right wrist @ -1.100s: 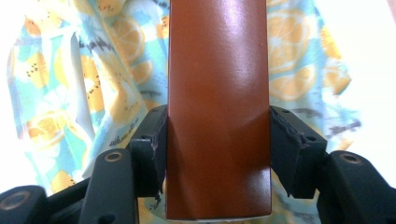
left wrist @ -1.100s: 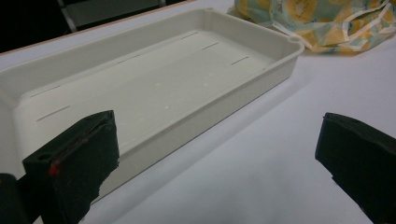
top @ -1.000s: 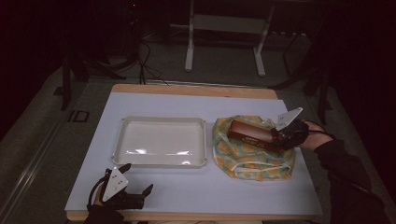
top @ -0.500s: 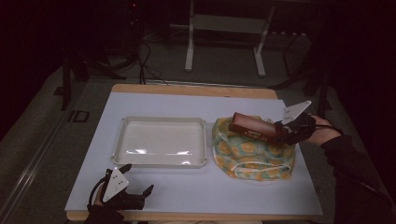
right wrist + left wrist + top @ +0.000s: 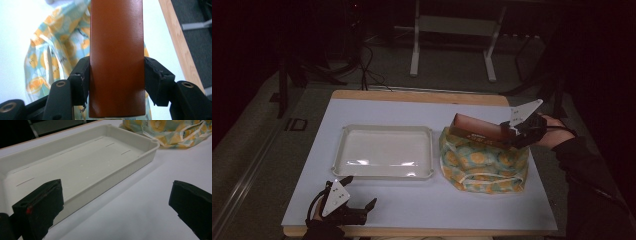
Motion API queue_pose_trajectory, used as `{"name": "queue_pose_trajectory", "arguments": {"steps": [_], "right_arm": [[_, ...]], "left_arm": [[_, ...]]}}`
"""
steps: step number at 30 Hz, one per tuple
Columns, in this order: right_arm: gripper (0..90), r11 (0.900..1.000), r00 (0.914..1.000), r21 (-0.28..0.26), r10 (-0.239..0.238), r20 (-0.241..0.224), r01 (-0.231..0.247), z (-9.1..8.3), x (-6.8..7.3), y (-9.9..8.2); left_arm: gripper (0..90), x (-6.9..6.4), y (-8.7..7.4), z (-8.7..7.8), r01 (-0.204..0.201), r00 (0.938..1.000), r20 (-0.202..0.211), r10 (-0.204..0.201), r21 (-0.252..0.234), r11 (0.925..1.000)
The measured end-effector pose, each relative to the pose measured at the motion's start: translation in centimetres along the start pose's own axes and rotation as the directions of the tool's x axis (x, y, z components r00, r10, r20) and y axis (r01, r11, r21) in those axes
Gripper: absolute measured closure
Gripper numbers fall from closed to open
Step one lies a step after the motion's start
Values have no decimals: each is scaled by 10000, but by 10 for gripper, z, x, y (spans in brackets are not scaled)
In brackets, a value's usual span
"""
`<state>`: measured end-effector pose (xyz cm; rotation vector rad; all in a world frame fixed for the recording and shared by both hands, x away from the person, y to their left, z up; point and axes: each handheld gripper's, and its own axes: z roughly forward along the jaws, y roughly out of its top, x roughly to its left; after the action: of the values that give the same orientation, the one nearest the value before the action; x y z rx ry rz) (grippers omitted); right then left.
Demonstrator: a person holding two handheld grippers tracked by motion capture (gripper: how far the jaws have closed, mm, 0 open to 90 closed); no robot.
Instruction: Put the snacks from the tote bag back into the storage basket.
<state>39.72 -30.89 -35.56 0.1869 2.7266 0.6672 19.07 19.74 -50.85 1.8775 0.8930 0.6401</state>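
The right claw [image 5: 508, 136] is pinching the brown box [image 5: 476, 132], holding it above the patterned bag [image 5: 484, 162]; next is probably carrying it to the tray [image 5: 384, 129]; the left claw [image 5: 357, 210] is resting spread on the table [image 5: 492, 210].

place: lab | cues: bare white table [image 5: 422, 210]; metal stand [image 5: 452, 45]; floor cables [image 5: 367, 65]

Only one marking reads: "ID" in pale letters on the floor [image 5: 295, 124], at about 9 o'clock from the bench [image 5: 377, 210]. The brown box [image 5: 477, 131] carries a strip of small print along its lower edge, too small to read. The bag [image 5: 484, 162] bears a fruit pattern, no words.
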Motion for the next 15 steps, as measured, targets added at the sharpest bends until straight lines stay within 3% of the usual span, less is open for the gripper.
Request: {"name": "queue_pose_trajectory", "arguments": {"steps": [8,15], "right_arm": [[433,9985,9983,-18,-556,-175,555,4,3,24],[433,9970,9961,62,-770,-432,774,14,6,44]], "left_arm": [[0,0,0,0,3,10000,23,-3,-2,10000],[0,0,0,0,-13,10000,72,13,3,10000]]}}
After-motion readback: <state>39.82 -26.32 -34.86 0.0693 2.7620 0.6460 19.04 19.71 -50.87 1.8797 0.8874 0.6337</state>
